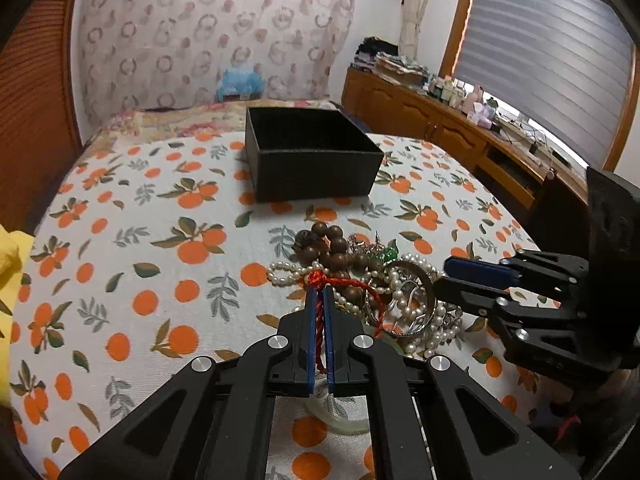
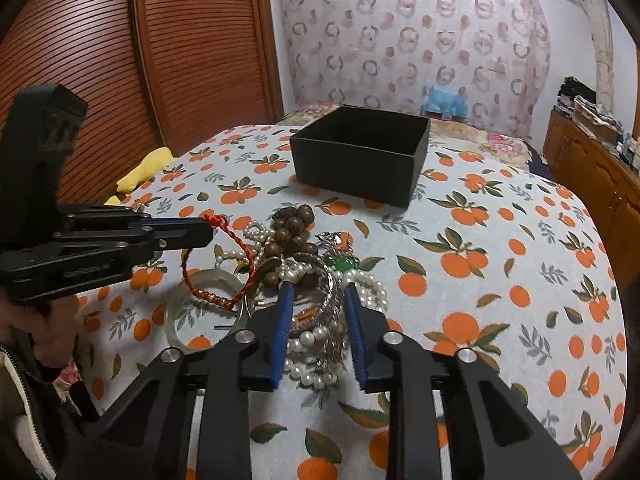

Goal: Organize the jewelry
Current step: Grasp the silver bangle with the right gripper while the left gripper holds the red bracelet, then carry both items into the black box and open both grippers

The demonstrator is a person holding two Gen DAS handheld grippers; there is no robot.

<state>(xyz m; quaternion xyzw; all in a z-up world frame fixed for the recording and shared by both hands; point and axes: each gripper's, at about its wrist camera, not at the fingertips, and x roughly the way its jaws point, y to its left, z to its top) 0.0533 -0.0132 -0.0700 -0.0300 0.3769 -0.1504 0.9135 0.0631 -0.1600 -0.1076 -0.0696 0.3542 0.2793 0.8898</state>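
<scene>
The bed, spread with an orange-print cover, fills both views, and everything here is placed against the black box. That box stands open-topped toward the far end of the bed, its inside too dark to read. On the near side of the box, apart from it, lies the jewelry heap: brown wooden beads closest to the box, white pearl strands and a silver bangle farther from it, a green stone tucked in among them. A pale translucent bangle lies flat on the cover at the heap's left edge in the right wrist view, farther from the box than the beads.

The left tool is clenched on the red cord bracelet, the cord running between its blue pads, the knot poking out at the tips on the box side. The bracelet's loop hangs off those tips down to the heap.

The right tool straddles pearls and the silver bangle, blue pads either side; whether they press, I cannot tell.
</scene>
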